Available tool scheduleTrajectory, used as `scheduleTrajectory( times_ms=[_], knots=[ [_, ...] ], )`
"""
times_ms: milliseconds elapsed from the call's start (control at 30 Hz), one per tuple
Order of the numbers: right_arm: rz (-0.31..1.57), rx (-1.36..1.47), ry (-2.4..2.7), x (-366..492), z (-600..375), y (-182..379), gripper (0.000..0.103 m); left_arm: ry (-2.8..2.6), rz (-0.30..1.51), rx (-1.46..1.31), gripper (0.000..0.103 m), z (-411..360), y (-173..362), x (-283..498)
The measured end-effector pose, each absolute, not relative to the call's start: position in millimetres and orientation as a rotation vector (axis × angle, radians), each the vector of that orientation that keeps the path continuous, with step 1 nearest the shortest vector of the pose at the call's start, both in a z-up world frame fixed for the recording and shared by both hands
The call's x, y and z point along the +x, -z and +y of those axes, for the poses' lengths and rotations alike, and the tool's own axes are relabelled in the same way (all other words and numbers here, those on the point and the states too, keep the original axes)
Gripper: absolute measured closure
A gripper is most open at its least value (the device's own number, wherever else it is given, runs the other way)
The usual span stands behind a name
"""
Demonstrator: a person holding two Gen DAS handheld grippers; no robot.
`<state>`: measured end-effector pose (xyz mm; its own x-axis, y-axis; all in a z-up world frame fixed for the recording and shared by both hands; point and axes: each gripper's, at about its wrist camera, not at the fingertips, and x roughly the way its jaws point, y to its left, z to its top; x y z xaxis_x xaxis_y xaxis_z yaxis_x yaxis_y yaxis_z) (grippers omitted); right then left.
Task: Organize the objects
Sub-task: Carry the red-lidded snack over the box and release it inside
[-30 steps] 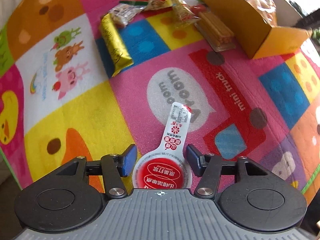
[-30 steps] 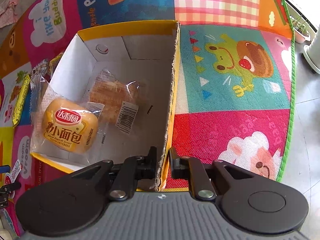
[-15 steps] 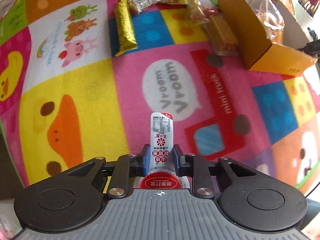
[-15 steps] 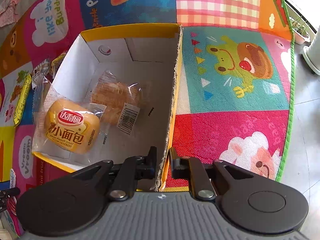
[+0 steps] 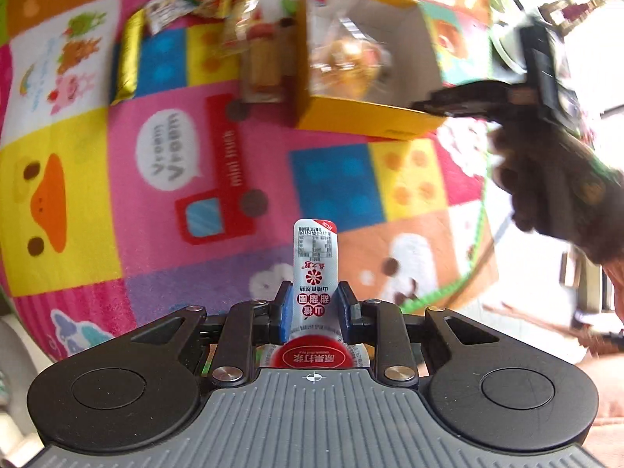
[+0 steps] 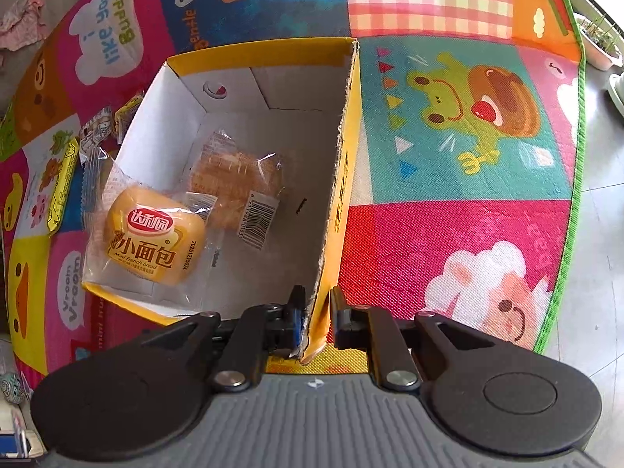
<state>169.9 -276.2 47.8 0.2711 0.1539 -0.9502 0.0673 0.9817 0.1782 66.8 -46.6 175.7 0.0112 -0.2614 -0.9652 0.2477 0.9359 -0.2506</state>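
1. Where the patchwork play mat point(image 6: 460, 124) covers the floor, a yellow cardboard box point(image 6: 345, 179) stands open-topped on it, and everything else is placed around that box.
2. Inside the box lie two clear-wrapped snacks: a small bread bun point(image 6: 150, 240) by the near-left wall and a paler pastry point(image 6: 238, 179) touching it, toward the middle.
3. Outside the box's left wall a cluster of loose snack packets point(image 5: 249, 43) rests on the mat, a gold bar point(image 5: 126, 62) farthest from the box.
4. At the box's near right corner the right gripper point(image 6: 315, 314) pinches the cardboard wall, one finger inside, one outside.
5. Well short of the box, above the mat, the left gripper point(image 5: 314, 308) has its blue pads pressed onto the narrow tab of a red-and-white lollipop-shaped sachet point(image 5: 315, 261).
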Motion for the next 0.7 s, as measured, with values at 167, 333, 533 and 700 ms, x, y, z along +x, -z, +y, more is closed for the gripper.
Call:
scheduleTrajectory(
  times_ms=[167, 333, 533, 700],
  knots=[
    [1.324, 0.291, -0.036, 172, -290, -45, 0.090, 0.420, 1.480, 0.169, 0.077, -88, -213, 67],
    [1.293, 0.308, -0.043, 181, -299, -51, 0.090, 0.412, 1.424, 0.247, 0.077, -115, -227, 85],
    [1.262, 0.336, -0.064, 195, -311, -62, 0.090, 0.433, 1.383, 0.286, 0.077, -150, -237, 115],
    [1.264, 0.357, -0.064, 196, -313, -61, 0.090, 0.451, 1.331, 0.309, 0.077, -170, -253, 140]
  ],
)
